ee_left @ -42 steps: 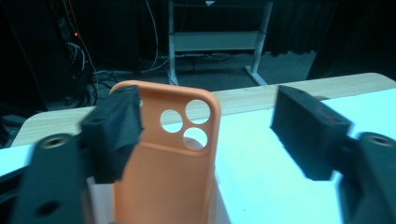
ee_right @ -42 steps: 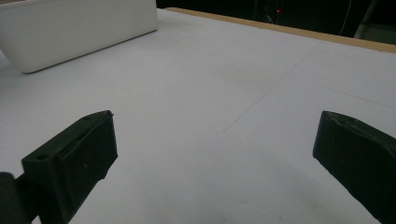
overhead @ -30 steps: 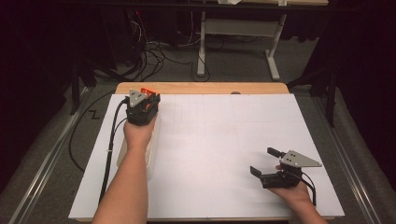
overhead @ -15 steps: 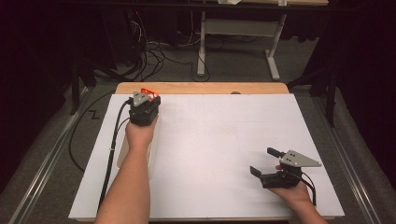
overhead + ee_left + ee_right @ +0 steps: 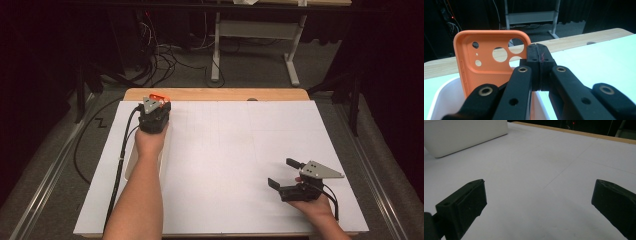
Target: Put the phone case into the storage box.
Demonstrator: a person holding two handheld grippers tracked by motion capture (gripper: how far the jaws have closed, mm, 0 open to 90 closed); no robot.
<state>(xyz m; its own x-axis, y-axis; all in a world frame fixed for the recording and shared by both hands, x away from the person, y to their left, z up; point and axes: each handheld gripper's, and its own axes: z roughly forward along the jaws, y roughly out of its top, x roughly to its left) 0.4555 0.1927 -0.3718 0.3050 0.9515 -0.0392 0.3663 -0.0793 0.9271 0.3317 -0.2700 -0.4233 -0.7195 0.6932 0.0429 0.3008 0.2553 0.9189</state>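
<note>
While the worktop [image 5: 240, 165] lies white, a white bin [image 5: 441, 100] sits at its far left. Over it, an orange phone case [image 5: 486, 67] is held upright, pinched at its right edge by the closed left gripper [image 5: 539, 67]; release remains. Near right, the right gripper [image 5: 539, 205] is spread open, unused.

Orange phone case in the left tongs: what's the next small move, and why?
Probably lower it a little and open. The left tongs are shut on the orange phone case, which stands upright over the white bin, while the right tongs rest open.
</note>
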